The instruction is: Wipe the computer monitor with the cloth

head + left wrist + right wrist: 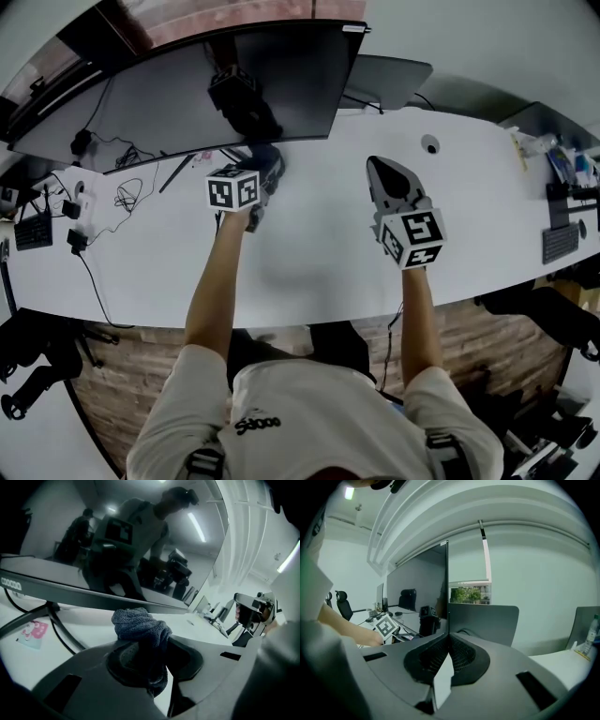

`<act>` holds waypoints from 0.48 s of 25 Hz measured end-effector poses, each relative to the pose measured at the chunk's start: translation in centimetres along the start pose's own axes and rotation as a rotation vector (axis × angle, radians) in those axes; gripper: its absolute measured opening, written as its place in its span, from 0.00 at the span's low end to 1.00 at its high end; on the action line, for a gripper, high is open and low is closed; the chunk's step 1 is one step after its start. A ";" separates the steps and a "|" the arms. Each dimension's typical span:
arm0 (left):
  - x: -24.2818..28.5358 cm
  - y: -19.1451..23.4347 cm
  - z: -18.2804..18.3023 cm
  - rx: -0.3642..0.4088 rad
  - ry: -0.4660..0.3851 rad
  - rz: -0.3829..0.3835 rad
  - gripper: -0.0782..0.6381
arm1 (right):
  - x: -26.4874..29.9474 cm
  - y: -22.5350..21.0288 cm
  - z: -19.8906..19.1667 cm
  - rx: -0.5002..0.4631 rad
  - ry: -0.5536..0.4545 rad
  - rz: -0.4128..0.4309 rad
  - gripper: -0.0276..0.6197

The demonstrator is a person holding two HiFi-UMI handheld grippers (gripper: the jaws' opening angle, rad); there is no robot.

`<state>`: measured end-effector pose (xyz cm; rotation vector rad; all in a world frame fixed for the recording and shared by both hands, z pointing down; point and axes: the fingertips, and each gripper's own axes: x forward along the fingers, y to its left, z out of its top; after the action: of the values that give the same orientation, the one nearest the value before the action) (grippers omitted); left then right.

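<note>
One cloth [138, 623] sits bunched in the clamped left gripper [145, 654] — just before the monitor [117, 527] — right gripper [446, 644] closed, empty.

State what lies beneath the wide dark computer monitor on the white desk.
Beneath the wide dark computer monitor: bare white desk, black cables and a small pink card. From above, the screen hides whatever supports it.

Tangled cables [127, 195] on white desk [309, 272]
</note>
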<state>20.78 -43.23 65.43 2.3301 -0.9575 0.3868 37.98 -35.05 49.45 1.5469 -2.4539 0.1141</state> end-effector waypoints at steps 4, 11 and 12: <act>3.6 -3.6 0.0 0.005 0.020 -0.048 0.23 | -2.0 -2.4 -0.1 0.000 -0.005 -0.011 0.05; 8.2 -9.1 0.3 0.007 0.040 -0.084 0.23 | -5.3 -6.1 -0.9 -0.037 0.042 -0.003 0.05; 8.6 -9.6 0.3 0.006 0.041 -0.085 0.23 | -5.6 -6.4 -0.9 -0.040 0.046 -0.002 0.05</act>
<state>33.70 -42.62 65.29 2.3505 -0.8357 0.4016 46.19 -32.76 48.62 1.5127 -2.4048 0.0982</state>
